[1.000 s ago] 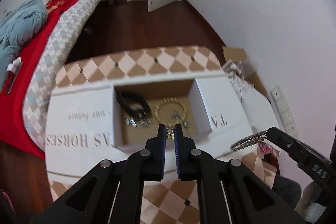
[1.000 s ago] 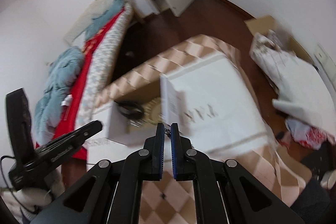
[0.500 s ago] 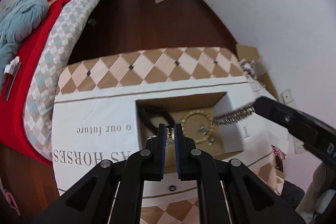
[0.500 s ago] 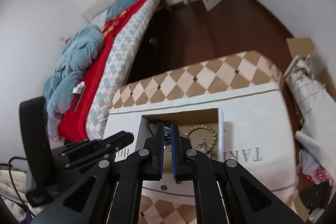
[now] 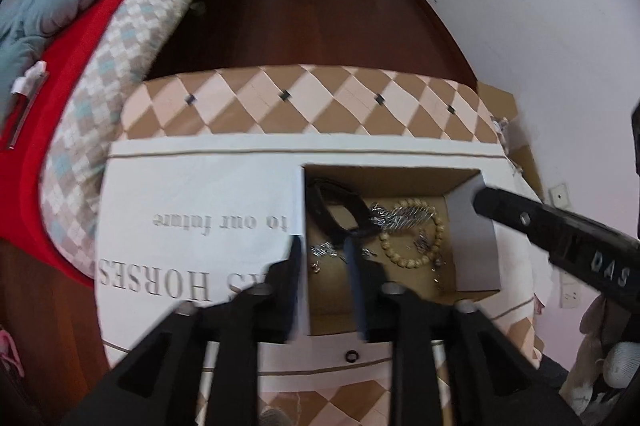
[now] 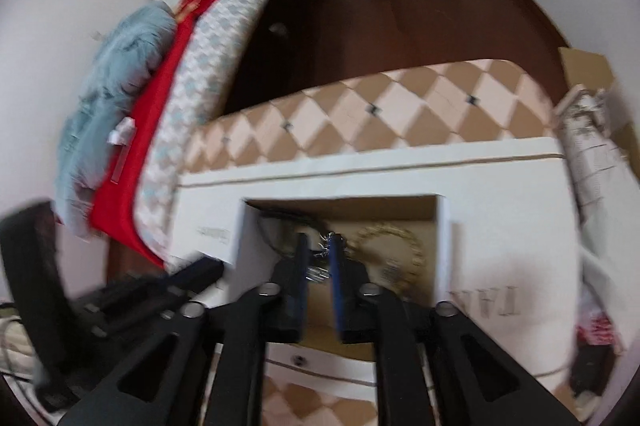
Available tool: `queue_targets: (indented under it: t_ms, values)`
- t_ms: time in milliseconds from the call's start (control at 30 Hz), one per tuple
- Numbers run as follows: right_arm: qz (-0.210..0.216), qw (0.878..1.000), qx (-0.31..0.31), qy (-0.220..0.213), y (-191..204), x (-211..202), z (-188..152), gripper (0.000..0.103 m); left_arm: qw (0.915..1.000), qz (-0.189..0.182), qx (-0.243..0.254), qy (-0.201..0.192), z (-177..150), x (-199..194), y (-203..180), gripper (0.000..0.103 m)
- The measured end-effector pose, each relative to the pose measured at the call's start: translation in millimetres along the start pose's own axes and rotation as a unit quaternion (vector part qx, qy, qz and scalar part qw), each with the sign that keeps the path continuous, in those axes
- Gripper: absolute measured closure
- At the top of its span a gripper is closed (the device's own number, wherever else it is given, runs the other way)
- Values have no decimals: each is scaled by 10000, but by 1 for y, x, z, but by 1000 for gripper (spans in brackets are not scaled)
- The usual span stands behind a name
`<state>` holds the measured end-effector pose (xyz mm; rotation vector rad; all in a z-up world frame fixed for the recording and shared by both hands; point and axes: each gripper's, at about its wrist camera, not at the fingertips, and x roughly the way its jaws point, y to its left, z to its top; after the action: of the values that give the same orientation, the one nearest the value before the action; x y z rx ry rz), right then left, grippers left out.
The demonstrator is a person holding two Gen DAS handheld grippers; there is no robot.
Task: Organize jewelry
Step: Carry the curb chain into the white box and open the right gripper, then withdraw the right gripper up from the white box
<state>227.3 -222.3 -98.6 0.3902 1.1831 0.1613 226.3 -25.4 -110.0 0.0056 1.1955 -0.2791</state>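
From the left wrist, the left gripper (image 5: 322,250) is opening empty-jawed over the white box (image 5: 192,194) printed "to our future", jewelry (image 5: 404,222) lying in its recess, while from the right wrist the right gripper (image 6: 319,253) is opening above silver pieces (image 6: 320,268) in that recess.

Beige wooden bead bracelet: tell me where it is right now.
In the left wrist view, the beige wooden bead bracelet lies on the floor of the open cardboard box, right of the black strap, with a silver chain piece across it.
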Motion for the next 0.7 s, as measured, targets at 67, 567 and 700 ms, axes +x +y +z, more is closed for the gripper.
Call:
queue_targets:
  t_ms: [67, 567, 700]
  values:
    - [-250, 9996, -80, -84, -3, -8, -6, 47, 9998, 139, -17, -143, 0, -7, 2, 47]
    - [-1866, 9808, -387, -411, -12, -25, -56, 0, 9910, 1120, 155, -712, -30, -32, -1, 2]
    - [-1999, 9772, -415, -579, -9, -34, -64, 0, 9901, 1181, 165, -735, -39, -36, -6, 2]
